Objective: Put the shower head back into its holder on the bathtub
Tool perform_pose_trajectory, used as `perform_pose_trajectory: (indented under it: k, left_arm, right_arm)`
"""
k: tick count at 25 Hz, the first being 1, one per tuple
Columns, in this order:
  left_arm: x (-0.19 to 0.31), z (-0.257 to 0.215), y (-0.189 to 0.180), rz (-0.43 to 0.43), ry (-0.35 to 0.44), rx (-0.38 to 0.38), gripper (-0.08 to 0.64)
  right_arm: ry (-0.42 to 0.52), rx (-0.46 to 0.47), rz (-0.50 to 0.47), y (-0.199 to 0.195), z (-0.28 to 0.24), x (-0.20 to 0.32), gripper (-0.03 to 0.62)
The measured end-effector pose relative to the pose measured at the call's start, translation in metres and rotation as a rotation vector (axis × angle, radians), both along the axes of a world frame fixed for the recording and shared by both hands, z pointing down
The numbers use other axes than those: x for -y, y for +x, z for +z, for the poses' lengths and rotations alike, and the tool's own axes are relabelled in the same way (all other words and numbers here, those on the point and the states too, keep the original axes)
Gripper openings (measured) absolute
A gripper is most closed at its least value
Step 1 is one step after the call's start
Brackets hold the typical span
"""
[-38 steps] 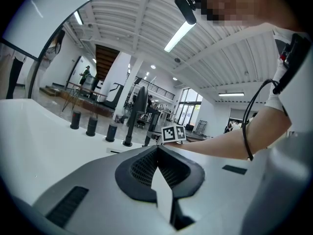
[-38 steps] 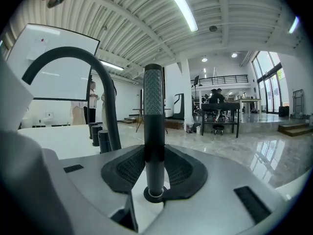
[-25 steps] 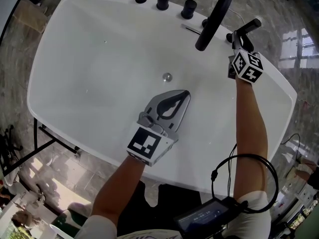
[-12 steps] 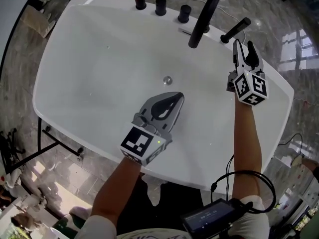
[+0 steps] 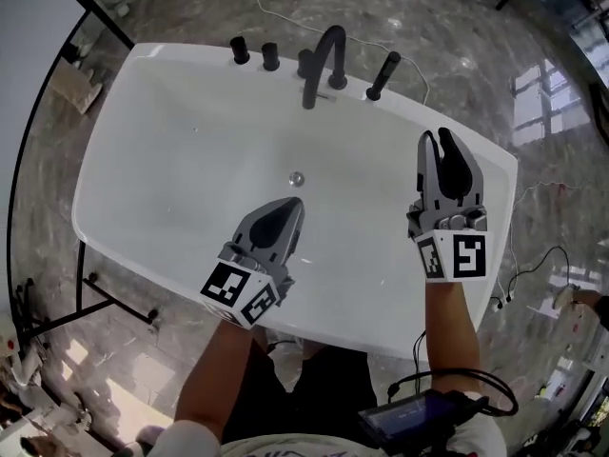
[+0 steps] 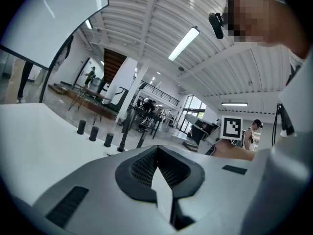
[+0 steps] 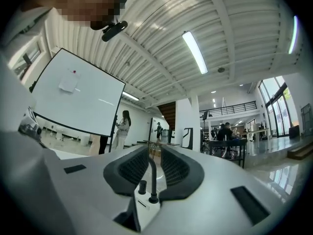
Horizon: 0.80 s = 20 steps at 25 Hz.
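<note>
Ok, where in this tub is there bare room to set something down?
The tub floor left of the drain is bare and wide. The far rim is crowded towards the right, with knobs, the spout and the shower head.

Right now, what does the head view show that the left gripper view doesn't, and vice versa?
Only the head view: the round silver drain in the floor of the white oval bathtub. Only the left gripper view: the white ribbed ceiling with strip lights, and distant people in the hall. Both: the bathtub itself, the curved black spout, the black shower head beside it on the far rim, and the left gripper, jaws together, empty.
</note>
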State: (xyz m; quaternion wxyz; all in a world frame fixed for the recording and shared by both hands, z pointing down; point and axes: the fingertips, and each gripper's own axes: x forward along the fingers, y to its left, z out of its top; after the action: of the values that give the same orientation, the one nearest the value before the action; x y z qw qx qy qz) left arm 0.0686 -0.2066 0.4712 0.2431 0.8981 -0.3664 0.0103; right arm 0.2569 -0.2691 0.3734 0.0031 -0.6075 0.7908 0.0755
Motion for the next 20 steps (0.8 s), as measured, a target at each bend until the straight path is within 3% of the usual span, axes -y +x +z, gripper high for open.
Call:
perform_pose_trajectory:
  k: [3,13,20]
  left_arm:
    - [-0.015,-0.035,-0.002,-0.016,0.035,-0.003,0.015]
    - [-0.092,-0.139,-0.015,-0.072,0.069,-0.005,0.015]
    - [-0.126,-0.203,0.009,0.048,0.138,0.055,0.015]
  right_arm:
    - [0.017,-0.029,0.012,0.003,-0.034,-0.042,0.025]
    - [-0.070,0.038,-0.031,-0.021,-0.107,-0.187,0.009]
    - [-0.102,0.055,-0.032,-0.038,-0.133,-0.251,0.009]
